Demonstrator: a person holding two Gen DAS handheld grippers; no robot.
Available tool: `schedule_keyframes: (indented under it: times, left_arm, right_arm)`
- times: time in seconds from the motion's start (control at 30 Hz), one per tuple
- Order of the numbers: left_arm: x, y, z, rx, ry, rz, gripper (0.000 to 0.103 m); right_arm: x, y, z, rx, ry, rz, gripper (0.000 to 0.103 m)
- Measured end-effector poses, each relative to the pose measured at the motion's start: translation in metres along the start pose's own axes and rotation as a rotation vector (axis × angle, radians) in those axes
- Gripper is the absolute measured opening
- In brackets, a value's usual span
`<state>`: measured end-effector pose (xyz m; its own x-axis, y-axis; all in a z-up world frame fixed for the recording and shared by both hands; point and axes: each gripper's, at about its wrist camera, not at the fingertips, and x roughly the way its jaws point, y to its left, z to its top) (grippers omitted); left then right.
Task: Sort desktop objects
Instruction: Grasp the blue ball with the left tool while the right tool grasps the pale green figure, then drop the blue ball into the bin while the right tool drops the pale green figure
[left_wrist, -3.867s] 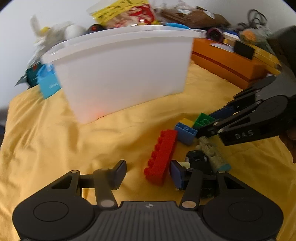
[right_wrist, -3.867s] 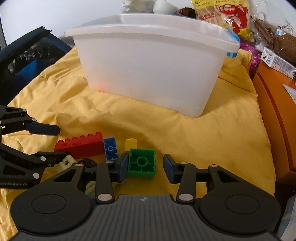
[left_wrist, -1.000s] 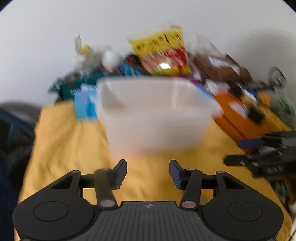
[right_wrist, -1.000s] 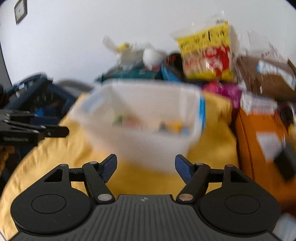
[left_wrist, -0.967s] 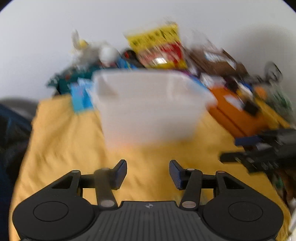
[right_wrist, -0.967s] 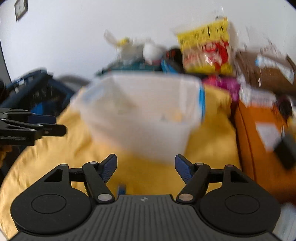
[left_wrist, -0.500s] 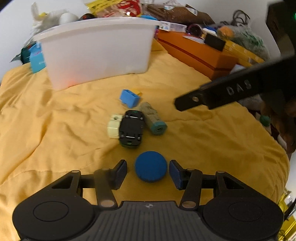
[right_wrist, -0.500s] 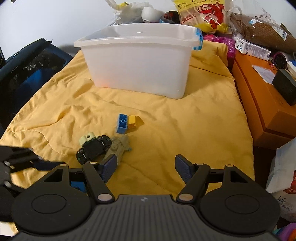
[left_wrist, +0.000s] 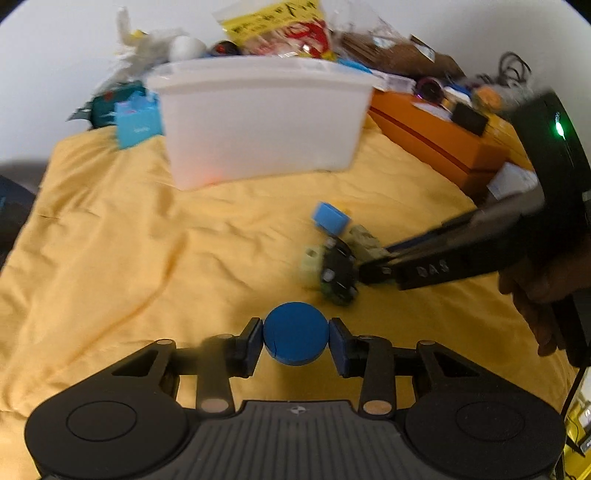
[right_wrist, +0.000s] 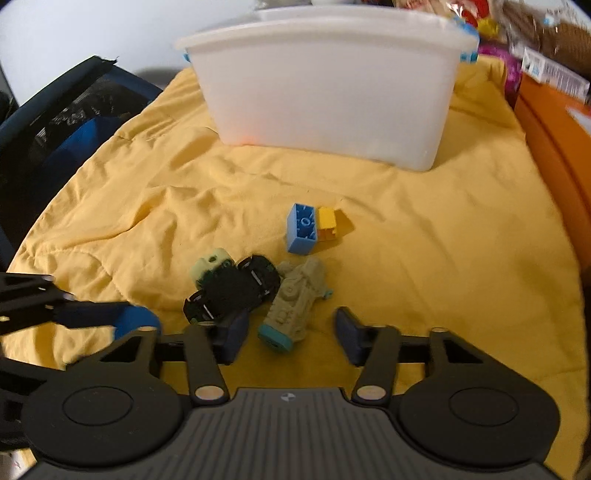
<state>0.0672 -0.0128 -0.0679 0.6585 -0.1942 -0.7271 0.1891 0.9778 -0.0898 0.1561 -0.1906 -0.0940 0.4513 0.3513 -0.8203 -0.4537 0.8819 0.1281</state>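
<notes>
Here a yellow quilt (right_wrist: 424, 258) covers the whole work surface, softly wrinkled. At its far end stands a large white plastic bin (right_wrist: 332, 92), probably the place where sorted toys go. Nearer the cameras, small toys lie in a loose cluster: an olive toy vehicle (right_wrist: 297, 302), a black toy car (right_wrist: 232, 288) touching it, and a blue brick (right_wrist: 302, 229) beside a yellow brick (right_wrist: 328, 223).

The right gripper (right_wrist: 288, 336) has just been closing, its jaws still parted around the olive toy vehicle's tail without pressing it.

The left gripper (left_wrist: 295, 341) has also been closing around a blue disc (left_wrist: 295, 338); its pads seem to touch both edges, though blur makes firm contact uncertain.
</notes>
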Motion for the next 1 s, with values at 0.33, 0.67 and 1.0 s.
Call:
schedule_keyframes:
  times: [0.33,0.67,1.0]
  left_arm:
    - [-0.021,0.031,0.050,-0.099,-0.105,0.041,0.042]
    - [-0.037,0.052,0.129,-0.089,-0.182,0.077,0.042]
    - [-0.030,0.068,0.215,-0.094,-0.173,0.065,0.042]
  right_arm:
    - [-0.047,-0.022,0.006,0.048,-0.095,0.013,0.031]
    - [-0.112,-0.046,0.083,0.106,-0.304,0.033,0.031]
    - [-0.117,-0.067,0.165,0.144,-0.326,0.081,0.031]
